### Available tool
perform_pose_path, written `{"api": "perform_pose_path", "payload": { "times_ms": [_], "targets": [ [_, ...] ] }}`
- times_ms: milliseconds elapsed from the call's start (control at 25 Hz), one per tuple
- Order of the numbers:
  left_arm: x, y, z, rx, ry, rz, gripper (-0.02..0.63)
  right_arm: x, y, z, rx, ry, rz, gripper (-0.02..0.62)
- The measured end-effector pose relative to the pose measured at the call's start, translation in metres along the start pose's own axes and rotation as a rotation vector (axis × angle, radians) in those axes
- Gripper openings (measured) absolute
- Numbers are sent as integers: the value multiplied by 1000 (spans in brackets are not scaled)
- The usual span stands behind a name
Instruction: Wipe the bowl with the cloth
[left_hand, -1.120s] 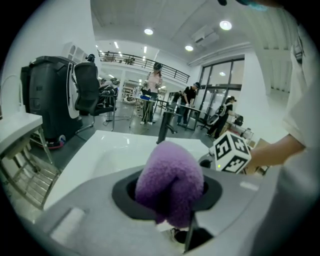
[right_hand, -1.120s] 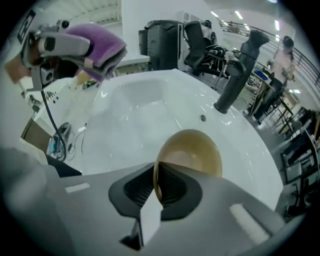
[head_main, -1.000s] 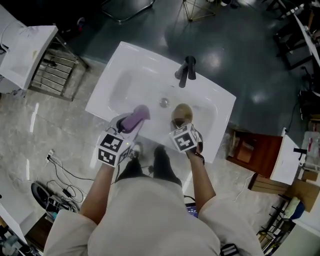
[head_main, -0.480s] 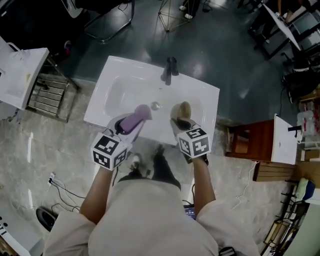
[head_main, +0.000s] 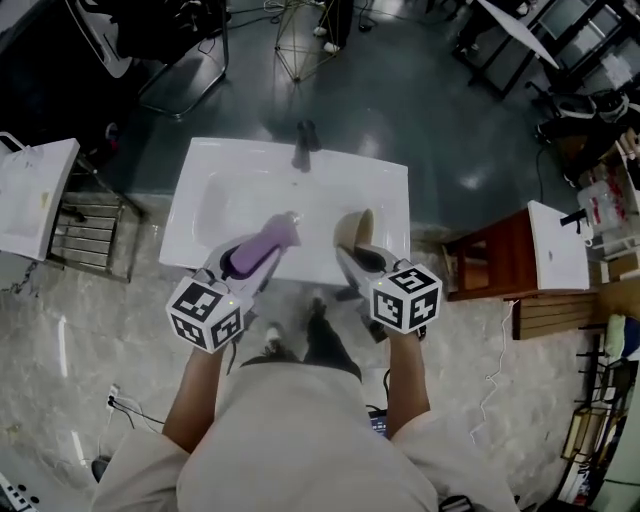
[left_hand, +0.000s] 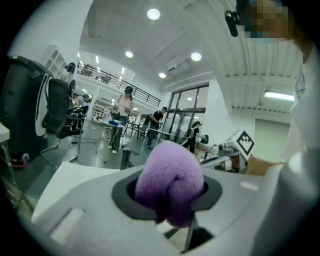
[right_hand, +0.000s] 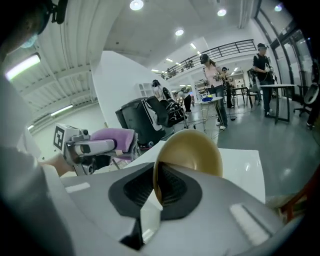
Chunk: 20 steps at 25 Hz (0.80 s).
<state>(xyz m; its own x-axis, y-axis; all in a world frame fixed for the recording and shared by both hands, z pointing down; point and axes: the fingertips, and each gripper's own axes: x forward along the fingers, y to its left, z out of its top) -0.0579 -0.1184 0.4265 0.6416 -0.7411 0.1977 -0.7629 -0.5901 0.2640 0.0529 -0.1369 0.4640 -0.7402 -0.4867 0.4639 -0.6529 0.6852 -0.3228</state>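
Round ceiling lights (left_hand: 153, 14) glare near twelve o'clock in both gripper views, whose rims bend and darken. The close cloth (left_hand: 170, 182) looks soft, and the dark floor (head_main: 440, 100) carries pale reflections.

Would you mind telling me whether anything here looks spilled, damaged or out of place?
Nothing stands out. The tan round bowl is tipped on its edge over the white sink, but only because the right gripper clamps its rim; the left gripper holds the purple fluffy cloth. No spill or damage shows.

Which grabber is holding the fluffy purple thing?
The left gripper: its jaws squeeze the purple cloth. The right gripper pinches the golden bowl by its rim instead.
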Motion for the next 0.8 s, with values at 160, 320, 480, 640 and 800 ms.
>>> {"api": "perform_pose_path", "payload": {
  "times_ms": [160, 320, 480, 640, 800],
  "targets": [
    [2, -29, 20, -40, -49, -119, 127, -27, 10, 8, 46, -75, 24, 14],
    [6, -69, 45, -73, -112, -291, 127, -47, 19, 10, 66, -124, 67, 14],
    [13, -116, 56, -9, -119, -464, 127, -65, 30, 12, 91, -176, 153, 14],
    [25, -143, 60, 65, -92, -560, 129, -74, 43, 15, 91, -196, 229, 12],
    [39, -142, 63, 147, -54, -544, 129, -81, 55, 17, 60, -207, 306, 14]
  ]
}}
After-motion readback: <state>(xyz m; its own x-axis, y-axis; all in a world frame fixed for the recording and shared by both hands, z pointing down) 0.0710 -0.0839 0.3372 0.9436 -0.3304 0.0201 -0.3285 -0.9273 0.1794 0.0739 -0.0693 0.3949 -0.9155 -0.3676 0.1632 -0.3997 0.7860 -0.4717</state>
